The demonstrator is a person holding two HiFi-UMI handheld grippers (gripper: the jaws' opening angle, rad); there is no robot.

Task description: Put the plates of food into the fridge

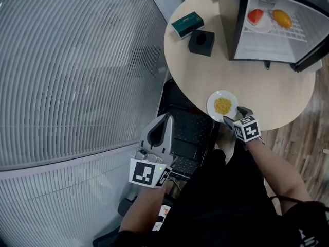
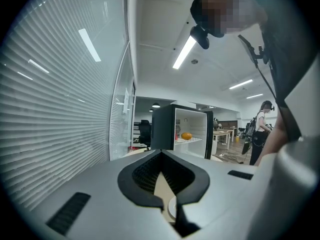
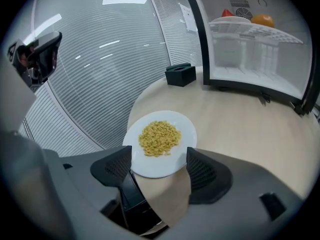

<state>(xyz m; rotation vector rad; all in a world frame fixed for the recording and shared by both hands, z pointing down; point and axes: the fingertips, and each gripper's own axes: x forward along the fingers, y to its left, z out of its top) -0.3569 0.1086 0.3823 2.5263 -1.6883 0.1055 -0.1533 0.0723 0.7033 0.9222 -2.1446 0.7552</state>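
Note:
A white plate of yellow food (image 1: 222, 106) (image 3: 160, 140) lies near the front edge of the round table (image 1: 257, 86). My right gripper (image 1: 232, 119) (image 3: 159, 165) is open, and the plate's near rim lies between its jaws. The small fridge (image 1: 277, 24) (image 3: 255, 49) stands open at the back of the table. On its shelf are a plate of red food (image 1: 256, 17) and an orange food (image 1: 281, 18). My left gripper (image 1: 166, 119) (image 2: 161, 155) is shut on nothing and is held off the table to the left.
A dark green box (image 1: 187, 24) and a black box (image 1: 201, 42) sit on the table left of the fridge. The fridge door (image 1: 313, 55) hangs open at the right. A black chair (image 1: 185, 133) is under the table edge. A curved slatted wall (image 1: 77, 71) fills the left.

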